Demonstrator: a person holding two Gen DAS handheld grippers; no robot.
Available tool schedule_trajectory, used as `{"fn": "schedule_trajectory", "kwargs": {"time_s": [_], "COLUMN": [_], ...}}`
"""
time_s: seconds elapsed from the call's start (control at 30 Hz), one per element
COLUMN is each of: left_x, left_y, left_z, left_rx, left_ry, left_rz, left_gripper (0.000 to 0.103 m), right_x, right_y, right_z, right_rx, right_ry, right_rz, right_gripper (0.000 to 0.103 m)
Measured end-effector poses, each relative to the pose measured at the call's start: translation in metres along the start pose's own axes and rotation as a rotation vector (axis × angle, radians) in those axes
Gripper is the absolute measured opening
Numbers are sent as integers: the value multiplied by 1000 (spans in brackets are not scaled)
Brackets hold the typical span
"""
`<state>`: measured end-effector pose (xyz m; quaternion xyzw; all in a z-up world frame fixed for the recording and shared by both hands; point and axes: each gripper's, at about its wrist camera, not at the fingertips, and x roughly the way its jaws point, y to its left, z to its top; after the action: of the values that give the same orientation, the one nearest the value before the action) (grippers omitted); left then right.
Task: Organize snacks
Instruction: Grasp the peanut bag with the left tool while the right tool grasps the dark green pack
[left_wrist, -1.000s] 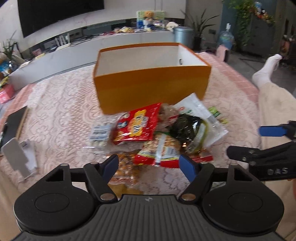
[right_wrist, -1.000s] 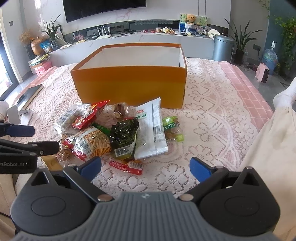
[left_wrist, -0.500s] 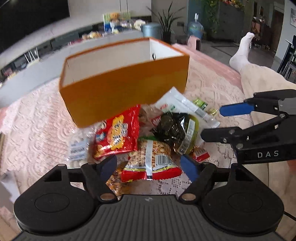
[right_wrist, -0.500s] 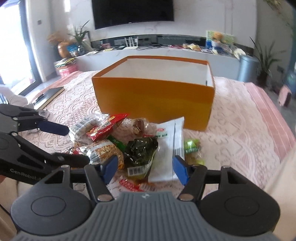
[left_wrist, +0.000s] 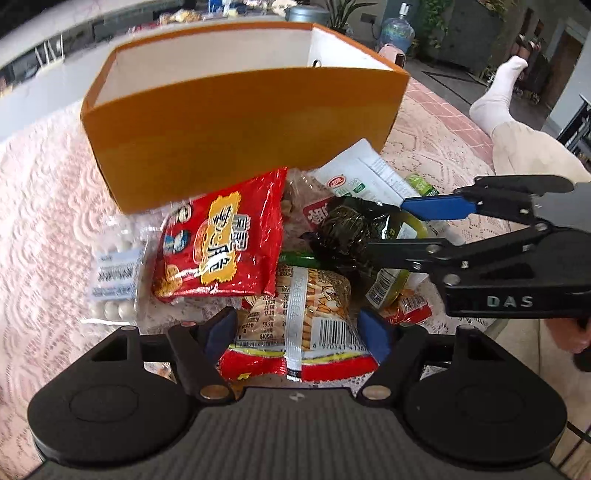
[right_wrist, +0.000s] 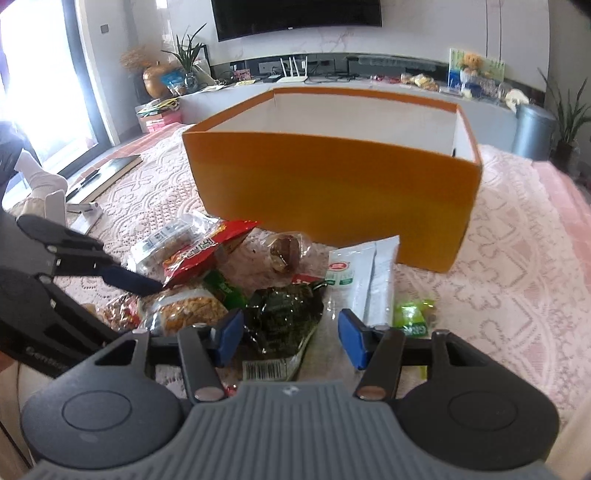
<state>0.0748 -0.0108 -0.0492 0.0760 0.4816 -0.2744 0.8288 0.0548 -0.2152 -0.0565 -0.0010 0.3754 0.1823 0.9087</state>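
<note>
Pink lace cloth (right_wrist: 517, 258) under television (right_wrist: 295, 14); both tongs released, right just narrowing

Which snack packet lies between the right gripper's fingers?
The dark green seaweed packet, barcode end nearest the camera; the white pouch and red bag lie outside them.

Both wrist views angled down, close over snack pile (left_wrist: 280, 266), orange box (right_wrist: 332, 192) shared

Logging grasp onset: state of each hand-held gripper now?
Left hand-held gripper: open, straddling the striped snack bag, closing slightly.
Right hand-held gripper: open around the dark green packet, closing.
</note>
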Motion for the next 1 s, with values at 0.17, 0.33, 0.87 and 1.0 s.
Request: {"fn": "schedule_trajectory", "kwargs": {"time_s": [0.17,0.33,0.87,1.0], "left_x": [6,9,1,-16], "left_y": [5,8,-1,-10], "left_z": [0,-1,-10,-17], "left_rx": [-18,-31,-60,-37], "left_ry": [20,24,-41,-86], "left_rz": [-10,-23,-1,9], "left_gripper": [78,74,59,59], "right_x": [18,26,24,11], "right_y": [1,4,1,1], "right_z": [3,4,0,0], "right_rx": [1,9,82,92], "right_ry": [18,24,-6,-47], "right_rz": [11,13,7,-8], "right_gripper": [55,55,38,38]}}
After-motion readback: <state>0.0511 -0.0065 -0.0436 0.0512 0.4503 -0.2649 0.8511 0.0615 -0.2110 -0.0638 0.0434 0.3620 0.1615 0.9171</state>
